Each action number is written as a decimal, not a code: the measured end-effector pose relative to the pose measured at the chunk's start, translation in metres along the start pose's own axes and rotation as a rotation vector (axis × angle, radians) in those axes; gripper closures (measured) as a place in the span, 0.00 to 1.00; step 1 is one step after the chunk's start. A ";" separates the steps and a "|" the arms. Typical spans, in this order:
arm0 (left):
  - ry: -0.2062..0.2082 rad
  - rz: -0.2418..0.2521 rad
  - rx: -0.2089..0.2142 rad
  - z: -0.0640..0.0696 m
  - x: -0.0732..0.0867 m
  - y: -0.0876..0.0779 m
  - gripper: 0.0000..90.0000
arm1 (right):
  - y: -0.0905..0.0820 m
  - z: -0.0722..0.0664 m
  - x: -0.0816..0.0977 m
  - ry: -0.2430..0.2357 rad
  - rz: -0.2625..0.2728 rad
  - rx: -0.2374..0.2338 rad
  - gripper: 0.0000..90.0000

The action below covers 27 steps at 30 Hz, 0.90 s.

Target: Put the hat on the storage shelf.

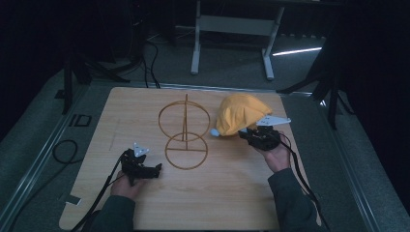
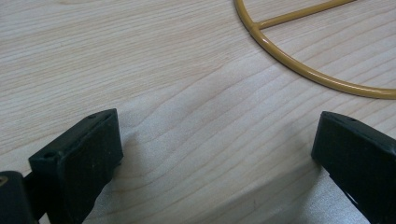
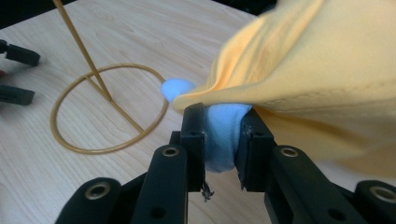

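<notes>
Here, the right gripper (image 3: 223, 135) pinches a light blue fold of a yellow cloth (image 1: 240, 114), its jaws pressed on the fabric, at the right of the wooden table (image 1: 232, 193). The left gripper (image 1: 153, 169) rests low with jaws wide apart and nothing between them, near the round base of a yellow wire stand (image 1: 185, 145).

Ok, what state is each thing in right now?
Yellow cap: lifted at its light blue brim, crown sagging toward the table.
Right tool: shut on the brim.
Left tool: open, nothing between its jaws, low over the table.
Gold wire stand: upright, untouched.
</notes>
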<state>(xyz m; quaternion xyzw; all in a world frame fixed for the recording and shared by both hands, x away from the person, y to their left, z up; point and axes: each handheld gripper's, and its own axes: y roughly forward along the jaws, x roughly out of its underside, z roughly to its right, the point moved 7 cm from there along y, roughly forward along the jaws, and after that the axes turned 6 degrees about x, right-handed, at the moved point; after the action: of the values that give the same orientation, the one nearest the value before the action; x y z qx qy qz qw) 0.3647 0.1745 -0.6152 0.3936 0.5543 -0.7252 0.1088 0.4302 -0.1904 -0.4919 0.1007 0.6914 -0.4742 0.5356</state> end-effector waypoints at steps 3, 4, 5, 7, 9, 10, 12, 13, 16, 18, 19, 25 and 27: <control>-0.001 0.001 0.000 0.000 0.000 0.000 0.02 | -0.006 -0.002 -0.008 -0.008 0.013 -0.008 0.83; -0.001 0.001 0.000 0.000 0.000 0.000 0.02 | -0.007 -0.003 -0.010 -0.011 0.018 -0.012 0.83; -0.001 0.001 0.000 0.000 0.000 0.000 0.02 | -0.009 -0.004 -0.013 -0.010 0.026 -0.017 0.83; -0.001 0.001 0.000 0.000 0.000 0.000 0.02 | -0.013 -0.005 -0.018 -0.014 0.036 -0.023 0.83; -0.001 0.000 0.000 0.000 0.000 0.000 0.02 | -0.017 -0.007 -0.023 -0.020 0.046 -0.023 0.83; -0.001 0.001 0.000 0.000 0.000 0.000 0.02 | -0.019 -0.009 -0.025 -0.022 0.052 -0.022 0.83; -0.001 -0.001 0.001 0.000 0.000 0.000 0.02 | -0.024 -0.011 -0.029 -0.024 0.066 -0.025 0.83; -0.001 -0.001 0.001 0.000 0.000 0.000 0.02 | -0.026 -0.012 -0.032 -0.023 0.074 -0.030 0.82; -0.003 -0.001 0.001 0.000 0.000 0.000 0.02 | -0.034 -0.015 -0.040 -0.015 0.110 -0.047 0.82; -0.003 0.000 0.001 0.000 0.000 0.000 0.02 | -0.040 -0.017 -0.046 -0.001 0.138 -0.063 0.82; -0.003 0.000 0.001 0.000 0.000 0.000 0.02 | -0.041 -0.018 -0.047 0.003 0.138 -0.064 0.81; -0.002 0.001 0.000 0.000 0.000 0.000 0.02 | -0.030 -0.004 -0.031 0.041 0.078 0.004 0.71; -0.001 0.001 0.000 0.000 0.000 0.000 0.02 | -0.029 -0.001 -0.028 0.060 0.078 0.009 0.69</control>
<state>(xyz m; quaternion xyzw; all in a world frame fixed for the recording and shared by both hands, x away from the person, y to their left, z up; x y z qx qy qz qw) 0.3647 0.1744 -0.6152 0.3932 0.5542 -0.7255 0.1094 0.4219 -0.1952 -0.4528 0.1442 0.7004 -0.4528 0.5325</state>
